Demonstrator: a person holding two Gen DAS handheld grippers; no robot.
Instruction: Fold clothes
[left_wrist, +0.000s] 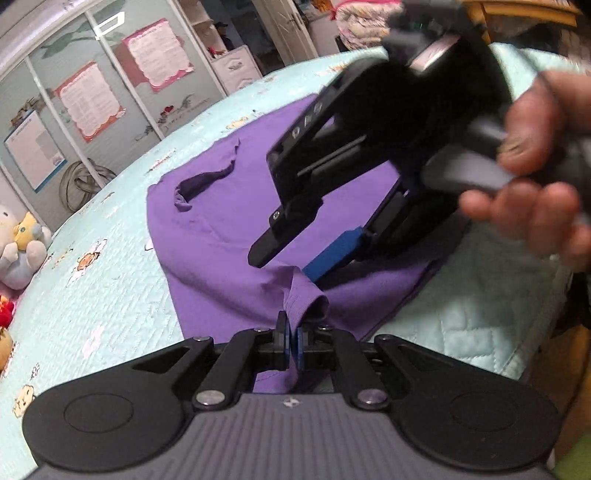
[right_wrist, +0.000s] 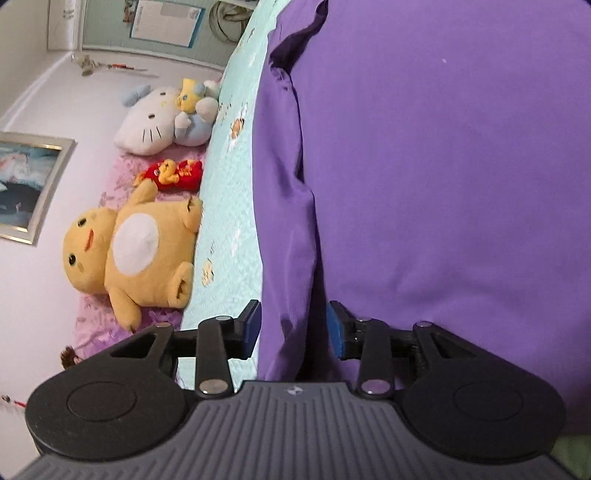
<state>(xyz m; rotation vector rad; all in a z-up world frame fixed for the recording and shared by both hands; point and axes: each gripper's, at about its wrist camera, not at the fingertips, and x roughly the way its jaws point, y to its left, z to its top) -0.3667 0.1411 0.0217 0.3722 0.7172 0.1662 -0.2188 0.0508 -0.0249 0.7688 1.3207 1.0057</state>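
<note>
Purple shirt (left_wrist: 229, 221) fabric was pinched by the left tongs (left_wrist: 290, 341); the right tongs (right_wrist: 293, 328) were held open around a fold.

Purple shirt (left_wrist: 221, 221) matt soft cloth; bedspread (left_wrist: 110, 288) quilted; tongs (left_wrist: 291, 341) matt plastic.

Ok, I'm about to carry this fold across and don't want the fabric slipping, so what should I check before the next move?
1. Left claw pinching the purple cotton T-shirt at a bunched edge: ok, jaws shut on fabric.
2. Right claw gripping the shirt: not ok, a fold lies between the blue pads but they stand apart.
3. Shirt lying on the mint quilted bedspread: ok.
4. Shirt body smooth: not ok, ridges and a loose flap near the neckline.
5. Right claw clear of the left claw's path: cannot tell, it sits low over the shirt just ahead.
</note>
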